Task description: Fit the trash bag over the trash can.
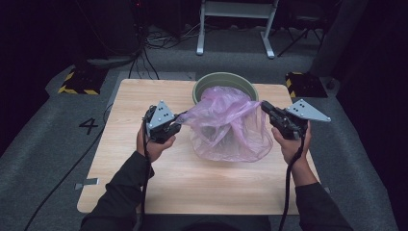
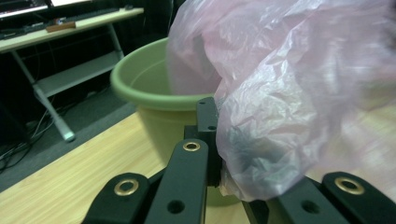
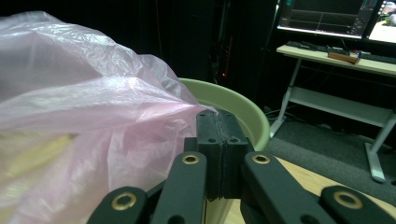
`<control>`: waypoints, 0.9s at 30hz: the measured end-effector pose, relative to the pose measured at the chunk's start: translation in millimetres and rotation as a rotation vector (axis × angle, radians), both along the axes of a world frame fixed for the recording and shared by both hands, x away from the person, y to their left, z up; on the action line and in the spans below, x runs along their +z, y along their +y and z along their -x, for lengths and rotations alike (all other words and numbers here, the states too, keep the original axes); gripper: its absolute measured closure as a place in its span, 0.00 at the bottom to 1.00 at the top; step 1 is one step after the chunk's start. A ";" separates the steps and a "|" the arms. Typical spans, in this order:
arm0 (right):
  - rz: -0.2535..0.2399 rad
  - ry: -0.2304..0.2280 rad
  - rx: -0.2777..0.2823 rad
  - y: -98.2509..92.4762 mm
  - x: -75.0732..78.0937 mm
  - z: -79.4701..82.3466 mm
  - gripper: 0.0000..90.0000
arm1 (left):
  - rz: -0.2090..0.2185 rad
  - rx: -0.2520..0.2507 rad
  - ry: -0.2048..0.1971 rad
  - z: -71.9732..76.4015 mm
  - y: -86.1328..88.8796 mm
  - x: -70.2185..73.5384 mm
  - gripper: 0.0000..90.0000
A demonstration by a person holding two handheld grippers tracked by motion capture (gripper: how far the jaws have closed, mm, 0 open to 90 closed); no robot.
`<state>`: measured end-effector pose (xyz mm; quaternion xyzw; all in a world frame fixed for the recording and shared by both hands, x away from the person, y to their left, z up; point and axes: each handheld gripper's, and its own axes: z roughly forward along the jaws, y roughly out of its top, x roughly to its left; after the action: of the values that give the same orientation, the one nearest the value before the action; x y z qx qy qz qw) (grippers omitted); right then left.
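A thin pink plastic bag hangs stretched between both grippers, over the front of a green bucket at the far side of the wooden table. My left gripper pinches the bag's left edge; in the left gripper view its jaws are shut, with the film draped over the right one. My right gripper holds the bag's right edge. In the right gripper view its jaws are pressed together on the bag's rim, with the bucket just behind.
Two yellow-and-black striped blocks sit on the floor by the table's far corners. A white desk frame stands behind, with cables on the grey floor. A "4" mark lies on the floor at left.
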<state>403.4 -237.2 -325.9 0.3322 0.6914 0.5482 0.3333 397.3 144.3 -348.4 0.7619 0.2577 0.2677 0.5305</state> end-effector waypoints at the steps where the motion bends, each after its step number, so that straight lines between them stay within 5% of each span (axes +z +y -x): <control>1: -0.001 0.003 -0.002 -0.6 0.0 -2.1 1.00 | 0.003 0.005 0.008 -4.4 3.9 1.0 0.99; 4: 0.020 0.008 -0.035 -2.6 -0.8 -11.3 1.00 | -0.038 0.020 0.014 -14.2 9.8 0.8 0.99; 12: 0.003 0.084 -0.100 -11.4 -19.2 -43.9 1.00 | -0.058 0.052 0.065 -39.0 17.9 -18.9 0.99; 15: 0.024 0.076 -0.122 -9.2 -23.2 -49.8 1.00 | -0.054 0.059 0.074 -45.0 16.5 -25.1 0.99; 17: 0.019 0.076 -0.129 -9.1 -26.0 -53.5 1.00 | -0.043 0.080 0.067 -48.1 14.9 -26.8 0.97; 19: 0.008 0.064 -0.151 -10.7 -26.2 -57.4 1.00 | -0.015 0.127 0.062 -50.9 14.8 -25.8 0.73; 20: -0.009 0.060 -0.149 -12.5 -25.2 -59.1 1.00 | 0.020 0.102 0.076 -51.4 16.8 -24.6 0.63; 24: -0.030 0.037 -0.107 -15.3 -19.0 -63.9 1.00 | 0.100 0.011 0.027 -42.8 24.4 -14.1 0.59; 27: -0.008 0.043 -0.089 -13.0 -15.7 -67.2 0.94 | 0.088 0.025 0.006 -41.0 25.3 -7.1 0.67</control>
<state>470.6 -250.3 -341.6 0.3756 0.6807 0.5283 0.3413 438.3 169.6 -355.5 0.7353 0.2802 0.2606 0.5593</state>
